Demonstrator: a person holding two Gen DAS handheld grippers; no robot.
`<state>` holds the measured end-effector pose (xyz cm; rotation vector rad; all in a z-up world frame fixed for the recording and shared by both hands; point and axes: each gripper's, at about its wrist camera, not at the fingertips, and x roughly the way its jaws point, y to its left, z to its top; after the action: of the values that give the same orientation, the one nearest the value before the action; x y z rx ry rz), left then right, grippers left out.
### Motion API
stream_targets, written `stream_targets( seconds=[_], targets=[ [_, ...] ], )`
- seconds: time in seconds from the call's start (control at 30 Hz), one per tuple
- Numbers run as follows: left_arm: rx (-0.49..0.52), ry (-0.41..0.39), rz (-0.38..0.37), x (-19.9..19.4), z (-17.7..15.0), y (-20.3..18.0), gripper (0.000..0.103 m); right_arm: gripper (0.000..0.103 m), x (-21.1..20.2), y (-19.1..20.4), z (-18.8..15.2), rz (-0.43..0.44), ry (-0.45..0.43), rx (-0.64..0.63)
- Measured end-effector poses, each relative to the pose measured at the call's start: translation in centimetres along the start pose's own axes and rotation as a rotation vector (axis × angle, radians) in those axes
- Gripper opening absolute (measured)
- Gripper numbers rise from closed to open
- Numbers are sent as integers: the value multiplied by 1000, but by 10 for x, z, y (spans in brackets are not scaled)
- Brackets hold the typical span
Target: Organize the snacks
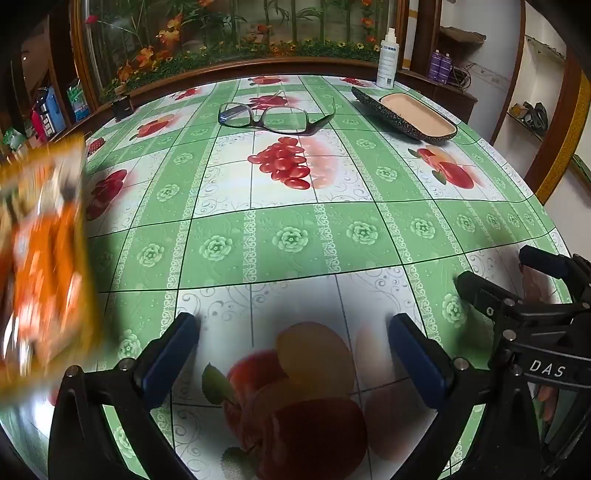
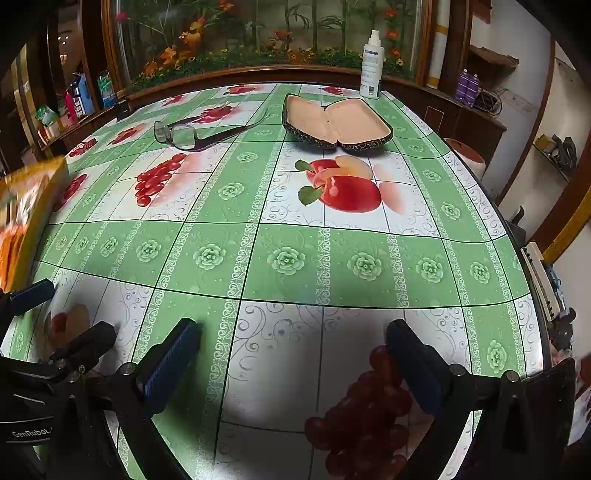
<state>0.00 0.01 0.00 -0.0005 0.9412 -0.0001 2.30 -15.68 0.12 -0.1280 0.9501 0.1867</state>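
Nearest, over the near edge of the tabletop point(image 1: 295, 243) with its glossy green-and-white oilcloth printed with apples and grapes: left tool point(image 1: 293, 350), black frame with blue pads point(image 1: 170, 350), spread wide, nothing between them, tilted down toward a printed apple. Just beside it toward the right edge: right tool point(image 2: 293, 356), same black-and-blue build, likewise spread wide and empty, hovering above a printed bunch of grapes; also visible from the left wrist view at the lower right point(image 1: 517, 273).

At the left edge, close to the left tool: orange snack packet point(image 1: 40, 254), blurred, apparently tilted, printing unreadable; whether resting on the tabletop or lifted off it, cannot tell. Seen again from the right wrist view as an orange and yellow shape at the left border point(image 2: 29, 210).

Farther back, around the middle toward the far edge: dark-framed eyeglasses point(image 1: 275, 118), temples unfolded, lying on the cloth. To their right, well apart: open spectacle case point(image 2: 334, 123), dark patterned shell with a tan lining, both halves lying flat. Behind the case, at the far right corner: upright white spray bottle point(image 2: 372, 66) with a printed label.

Beyond the far edge: wooden-framed glass panel point(image 1: 236, 33) with orange flowers and green stems behind it. Off to the right, on a low wooden cabinet: two purple cans point(image 2: 468, 86).
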Motion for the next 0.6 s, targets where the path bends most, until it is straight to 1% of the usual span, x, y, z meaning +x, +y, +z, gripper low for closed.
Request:
stream_targets(
  seconds=[0.13, 0.23, 0.47, 0.6],
  targets=[
    [0, 0, 0, 0, 0, 0, 103, 102, -4, 1, 1, 1, 0, 1],
    [0, 0, 0, 0, 0, 0, 103, 102, 3, -2, -1, 0, 0, 2],
    [1, 0, 1, 0, 0, 0, 103, 102, -3, 3, 4, 1, -1, 3],
    [2, 0, -2, 0, 0, 0, 103, 102, -2, 3, 0, 0, -2, 4]
  ],
)
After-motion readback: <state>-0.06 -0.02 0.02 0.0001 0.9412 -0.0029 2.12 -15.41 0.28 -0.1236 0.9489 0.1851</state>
